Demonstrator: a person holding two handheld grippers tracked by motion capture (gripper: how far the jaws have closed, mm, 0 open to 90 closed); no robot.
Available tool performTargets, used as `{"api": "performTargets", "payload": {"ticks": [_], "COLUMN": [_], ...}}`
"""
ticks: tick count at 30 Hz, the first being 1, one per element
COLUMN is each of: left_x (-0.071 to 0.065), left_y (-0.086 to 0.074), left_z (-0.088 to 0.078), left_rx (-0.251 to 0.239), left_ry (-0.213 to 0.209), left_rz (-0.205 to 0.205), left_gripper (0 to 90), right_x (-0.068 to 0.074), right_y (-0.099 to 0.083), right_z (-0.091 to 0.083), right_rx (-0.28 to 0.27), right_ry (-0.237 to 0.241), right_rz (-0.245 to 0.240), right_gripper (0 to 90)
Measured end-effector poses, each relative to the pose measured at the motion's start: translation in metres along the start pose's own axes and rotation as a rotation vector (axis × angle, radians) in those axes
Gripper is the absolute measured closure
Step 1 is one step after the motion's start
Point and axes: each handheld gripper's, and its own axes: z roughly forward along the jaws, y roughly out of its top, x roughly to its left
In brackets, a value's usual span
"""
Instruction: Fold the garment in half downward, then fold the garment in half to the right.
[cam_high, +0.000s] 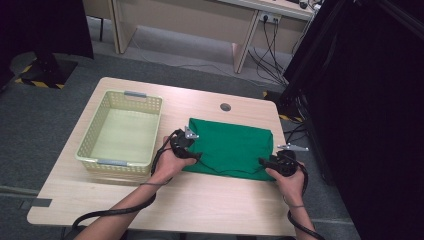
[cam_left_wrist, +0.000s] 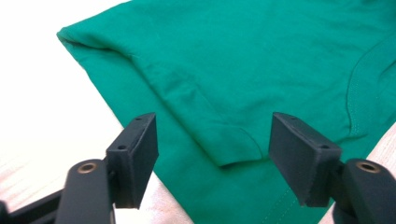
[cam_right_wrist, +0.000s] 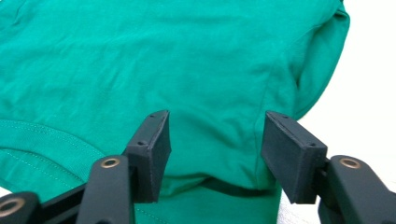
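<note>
A folded green shirt (cam_high: 232, 145) lies flat on the wooden table (cam_high: 200, 200), right of centre. My left gripper (cam_high: 194, 154) rests at the shirt's near left corner, and my right gripper (cam_high: 263, 163) at its near right corner. In the left gripper view the left gripper (cam_left_wrist: 212, 135) stands open, with a folded sleeve edge of the shirt (cam_left_wrist: 233, 70) lying between and below the jaws. In the right gripper view the right gripper (cam_right_wrist: 215, 135) is also open, over the shirt (cam_right_wrist: 187, 60) near its folded side edge; the pads do not press the cloth.
A pale yellow plastic basket (cam_high: 82, 150) with nothing in it stands on the left half of the table. A round cable hole (cam_high: 225, 107) sits behind the shirt. Cables trail from both grippers along the person's forearms. Desks and black curtains stand beyond the table.
</note>
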Motion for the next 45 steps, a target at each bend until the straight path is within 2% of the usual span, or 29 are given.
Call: {"api": "performTargets", "payload": {"ticks": [3, 11, 25, 38, 45], "left_x": [0.000, -0.003, -0.004, 0.019, 0.035], "left_y": [0.000, 0.000, -0.001, 0.014, 0.016], "left_z": [0.001, 0.001, 0.002, 0.008, 0.016], "left_rx": [0.005, 0.012, 0.020, 0.013, 0.034], "left_ry": [0.003, 0.006, 0.006, 0.069, 0.131], "left_rz": [-0.011, -0.003, 0.001, -0.043, -0.072], "left_gripper": [29.5, 29.9, 31.2, 38.2, 43.4], "right_x": [-0.001, -0.004, 0.001, -0.006, -0.012], "right_y": [-0.001, -0.004, -0.001, 0.006, 0.007], "right_z": [-0.002, -0.004, -0.004, -0.002, 0.001], "right_rx": [-0.005, -0.017, -0.020, -0.008, -0.005], "right_ry": [0.001, 0.003, 0.014, 0.006, -0.007], "right_rz": [0.012, 0.036, 0.031, 0.029, 0.047], "right_gripper": [40.6, 37.3, 36.5, 35.6, 35.6]}}
